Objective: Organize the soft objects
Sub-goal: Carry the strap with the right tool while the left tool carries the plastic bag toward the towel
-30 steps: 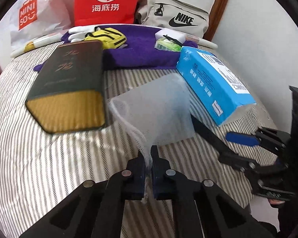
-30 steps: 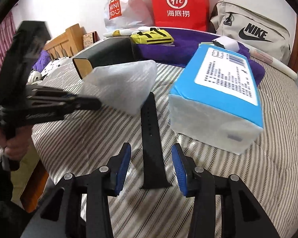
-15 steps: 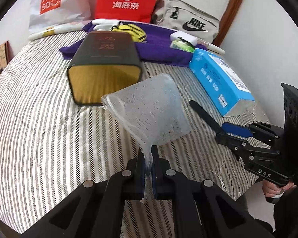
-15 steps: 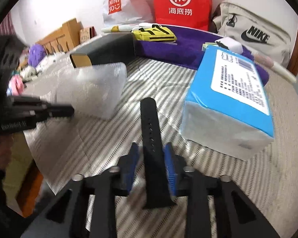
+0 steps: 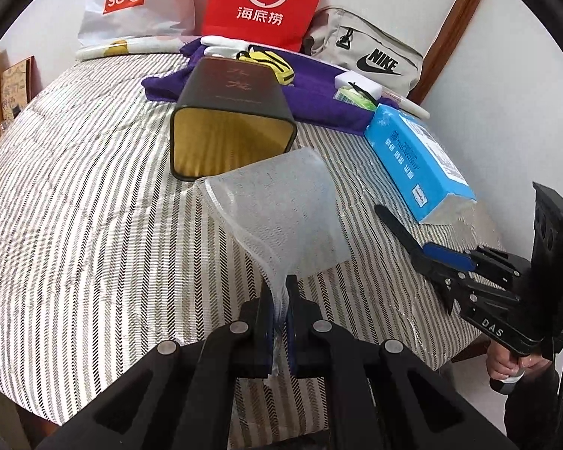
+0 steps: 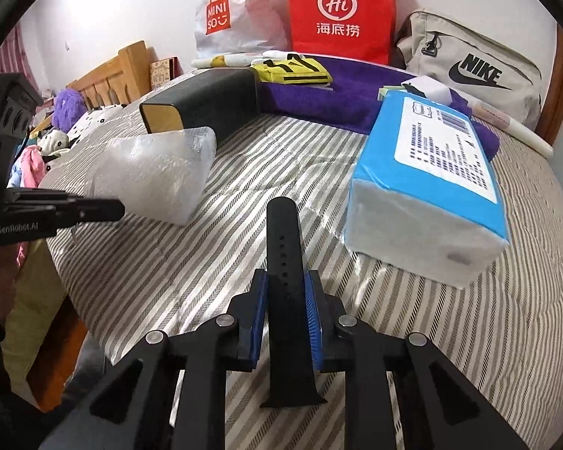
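Blue tissue pack label print too small to read; black box hides part of purple cloth.

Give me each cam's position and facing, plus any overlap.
Left wrist: on the left gripper, facing down across the striped bed; its fingers pinch a clear bag; right gripper at right.
Right wrist: on the right gripper, clamped on a black strap; left gripper at left.
Shared: bag, strap, blue tissue pack.

White walls, wooden headboard at left, striped bed cover
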### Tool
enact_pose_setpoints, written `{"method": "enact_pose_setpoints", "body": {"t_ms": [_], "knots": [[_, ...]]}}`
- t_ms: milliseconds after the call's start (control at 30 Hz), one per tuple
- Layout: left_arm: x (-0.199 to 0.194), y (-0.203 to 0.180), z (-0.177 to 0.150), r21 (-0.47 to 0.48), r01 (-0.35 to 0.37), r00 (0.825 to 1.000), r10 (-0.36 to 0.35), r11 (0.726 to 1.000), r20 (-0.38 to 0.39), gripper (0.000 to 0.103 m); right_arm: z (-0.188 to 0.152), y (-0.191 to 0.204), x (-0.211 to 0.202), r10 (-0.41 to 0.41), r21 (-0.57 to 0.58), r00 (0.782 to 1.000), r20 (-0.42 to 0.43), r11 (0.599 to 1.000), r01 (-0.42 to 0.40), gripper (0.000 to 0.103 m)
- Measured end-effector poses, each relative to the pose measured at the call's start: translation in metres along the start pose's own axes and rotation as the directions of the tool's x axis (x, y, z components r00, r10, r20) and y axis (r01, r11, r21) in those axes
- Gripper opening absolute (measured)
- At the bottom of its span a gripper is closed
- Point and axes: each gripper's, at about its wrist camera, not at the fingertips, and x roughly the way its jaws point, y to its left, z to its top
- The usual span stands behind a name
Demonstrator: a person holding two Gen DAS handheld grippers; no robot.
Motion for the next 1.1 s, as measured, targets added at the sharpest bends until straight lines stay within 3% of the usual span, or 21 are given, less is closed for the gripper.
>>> {"method": "enact_pose_setpoints", "body": {"t_ms": [433, 1100], "knots": [[-0.033, -0.015, 0.009, 0.024, 0.025, 0.997, -0.027, 0.999, 0.075, 0.006, -0.004, -0.006, -0.045, 0.018, 0.030, 0.998, 0.054, 0.999, -0.019, 0.020], [-0.077, -0.042, 0.059, 0.096, 0.032, 0.980, -0.050, 0.995, 0.191, 0.006, 0.039, -0.028, -0.083, 0.007, 0.048, 0.988, 0.156, 0.999, -0.015, 0.020]]}}
